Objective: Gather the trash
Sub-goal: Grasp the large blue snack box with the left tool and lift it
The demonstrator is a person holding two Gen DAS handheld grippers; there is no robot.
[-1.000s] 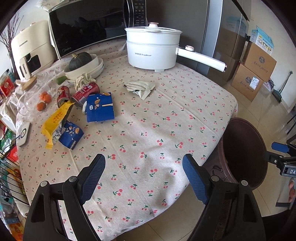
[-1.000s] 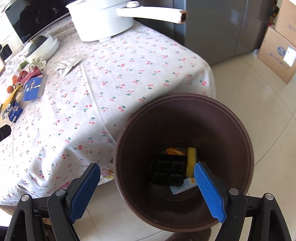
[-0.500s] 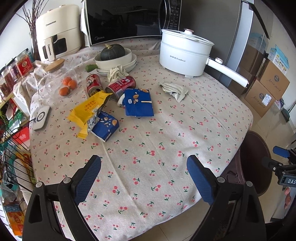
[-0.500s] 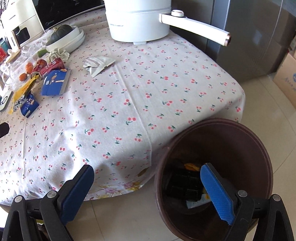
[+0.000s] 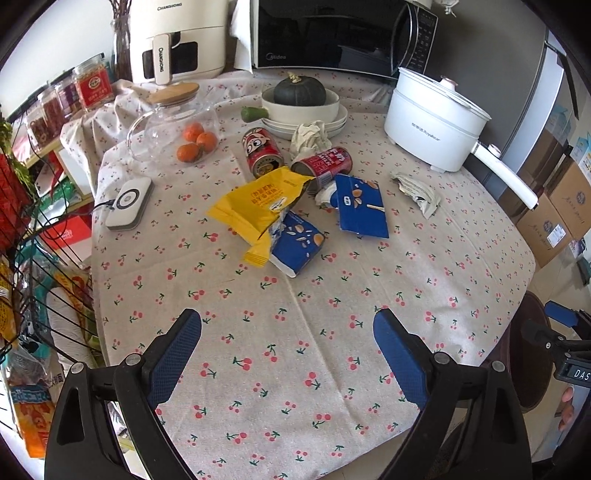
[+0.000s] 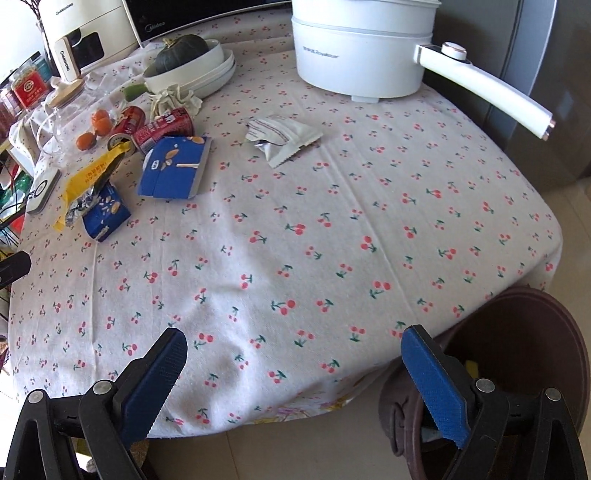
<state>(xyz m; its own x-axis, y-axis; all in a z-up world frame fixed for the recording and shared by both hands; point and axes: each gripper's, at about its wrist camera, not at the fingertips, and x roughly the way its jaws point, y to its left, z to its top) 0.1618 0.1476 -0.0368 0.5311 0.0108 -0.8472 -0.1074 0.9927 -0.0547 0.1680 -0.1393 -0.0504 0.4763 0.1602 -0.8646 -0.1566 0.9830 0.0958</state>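
Observation:
Trash lies on the cherry-print tablecloth (image 5: 295, 332): a yellow snack bag (image 5: 255, 203), a small blue packet (image 5: 295, 245), a flat blue box (image 5: 364, 210), two red cans (image 5: 262, 153), a crumpled tissue (image 5: 310, 134) and a white wrapper (image 5: 417, 190). The wrapper (image 6: 282, 134) and blue box (image 6: 175, 168) also show in the right wrist view. A brown trash bin (image 6: 532, 354) stands on the floor at the table's near right corner. My left gripper (image 5: 288, 339) is open and empty over the near table edge. My right gripper (image 6: 291, 365) is open and empty, its right finger over the bin's rim.
A white electric pot (image 5: 432, 122) with a long handle, stacked bowls holding a green squash (image 5: 299, 92), a glass jar with oranges (image 5: 177, 129), a microwave (image 5: 332, 33) and an air fryer (image 5: 177, 37) stand at the back. A wire rack (image 5: 33, 280) stands left; cardboard boxes (image 5: 554, 218) right.
Both grippers have swung left, from the bin toward the table. The right view has left the bin's inside and now faces the tablecloth. Both stay open and empty.

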